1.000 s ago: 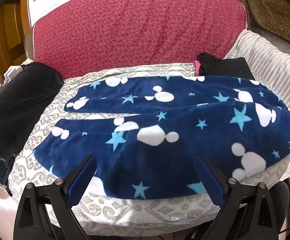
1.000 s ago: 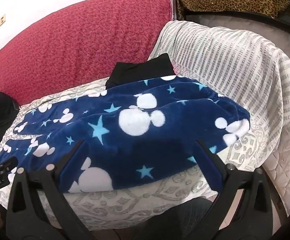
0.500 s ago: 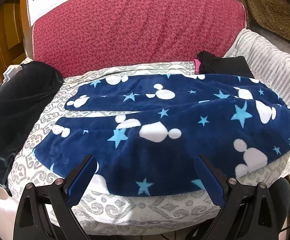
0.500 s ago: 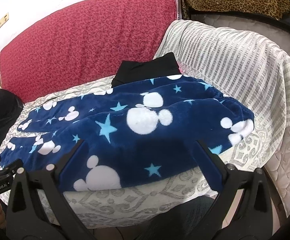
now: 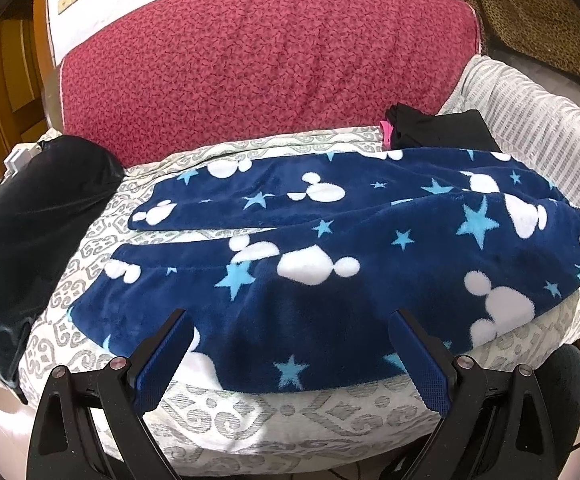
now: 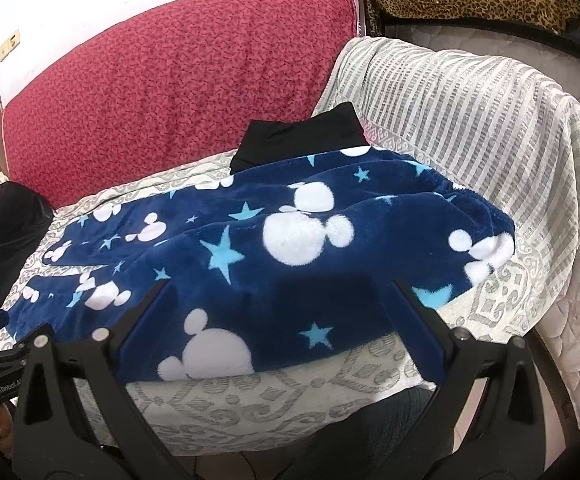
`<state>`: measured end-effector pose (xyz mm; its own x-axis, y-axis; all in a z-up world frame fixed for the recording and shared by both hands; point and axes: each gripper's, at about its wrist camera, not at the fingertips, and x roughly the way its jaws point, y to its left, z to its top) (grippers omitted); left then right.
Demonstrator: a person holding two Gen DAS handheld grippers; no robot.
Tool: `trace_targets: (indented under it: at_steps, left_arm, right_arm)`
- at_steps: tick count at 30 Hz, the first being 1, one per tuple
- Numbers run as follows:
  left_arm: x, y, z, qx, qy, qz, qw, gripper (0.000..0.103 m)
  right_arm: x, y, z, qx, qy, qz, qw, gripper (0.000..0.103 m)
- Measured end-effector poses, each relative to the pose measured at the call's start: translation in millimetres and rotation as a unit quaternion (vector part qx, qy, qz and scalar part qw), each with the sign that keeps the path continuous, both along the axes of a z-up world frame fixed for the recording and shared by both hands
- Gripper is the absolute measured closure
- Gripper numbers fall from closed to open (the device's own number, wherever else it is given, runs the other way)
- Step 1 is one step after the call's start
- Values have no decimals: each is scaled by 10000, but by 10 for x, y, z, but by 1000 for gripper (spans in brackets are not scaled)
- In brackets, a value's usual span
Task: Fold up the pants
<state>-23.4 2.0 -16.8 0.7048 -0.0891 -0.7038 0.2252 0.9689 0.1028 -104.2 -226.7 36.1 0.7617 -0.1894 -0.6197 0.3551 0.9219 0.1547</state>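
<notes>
navy fleece star-print pants laid flat on grey-patterned white cushion, near hem by front edge | left gripper and right gripper held wide, nothing gripped, pants just ahead

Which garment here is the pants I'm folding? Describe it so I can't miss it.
Start at the red backrest; below it is a grey-patterned cushion. The pants lie flat across it: navy fleece with white mouse heads and blue stars, unlike the plain black clothes behind.

Pants: I'm seeing the blue fleece pants lying spread across the patterned bed cover.
Left claw: I'm holding it gaping, empty.
</notes>
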Motion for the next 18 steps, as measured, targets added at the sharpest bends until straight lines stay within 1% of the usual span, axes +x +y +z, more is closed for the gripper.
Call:
trace_targets:
  at_steps: [8, 18]
  left_arm:
    - [8, 53, -15, -44, -22, 21, 10000, 3]
    - [-13, 69, -17, -60, 1, 3, 10000, 3]
  right_arm:
    - [4, 21, 14, -52, -45, 20, 10000, 0]
    - [-27, 123, 83, -250, -109, 152, 9995, 0]
